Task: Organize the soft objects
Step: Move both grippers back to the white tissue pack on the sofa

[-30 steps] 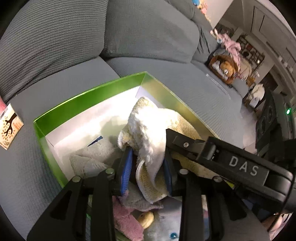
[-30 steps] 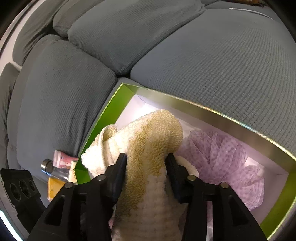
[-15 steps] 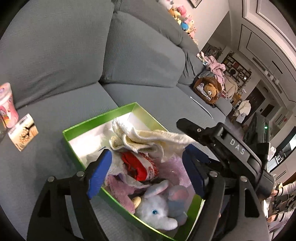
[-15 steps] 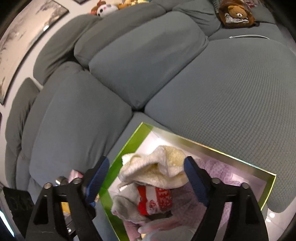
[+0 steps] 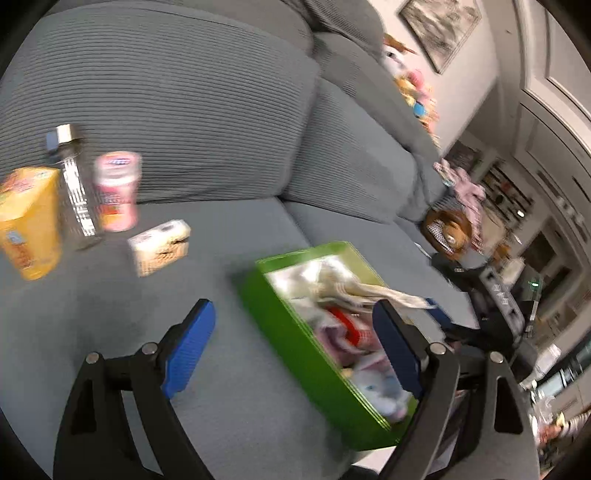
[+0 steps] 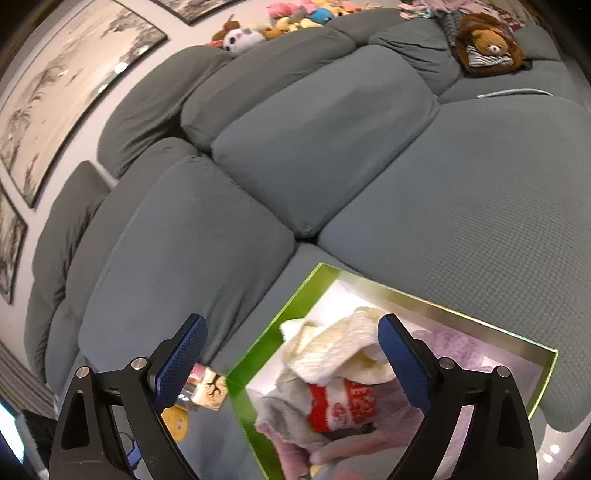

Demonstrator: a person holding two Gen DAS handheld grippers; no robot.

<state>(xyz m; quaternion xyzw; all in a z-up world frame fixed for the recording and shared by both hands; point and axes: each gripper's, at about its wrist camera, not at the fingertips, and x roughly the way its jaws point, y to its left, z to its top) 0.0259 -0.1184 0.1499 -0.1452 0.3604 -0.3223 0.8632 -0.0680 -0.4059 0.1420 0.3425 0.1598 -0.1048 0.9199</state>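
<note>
A green box (image 5: 295, 339) sits on the grey sofa seat, filled with soft things. A cream towel (image 6: 332, 350) lies on top, over a red and white knit piece (image 6: 343, 406), grey and pink cloths and a white plush toy (image 5: 376, 387). My left gripper (image 5: 295, 343) hangs above the box's left wall, its jaws still opening, nothing between the blue pads. My right gripper (image 6: 291, 362) hovers over the box's far left corner (image 6: 321, 266), its jaws also opening and empty, the towel below them.
Left of the box on the seat stand a yellow carton (image 5: 29, 221), a dark bottle (image 5: 74, 184), a pink cup (image 5: 116, 192) and a small printed box (image 5: 159, 247). Sofa back cushions (image 6: 314, 129) rise behind. A teddy bear (image 6: 487, 44) and plush toys (image 6: 295, 14) lie farther off.
Both grippers let go of the cream towel, which now rests in the box. Both opened wide and drew back and up; the left view swung left, bringing the bottle and cartons into sight.
</note>
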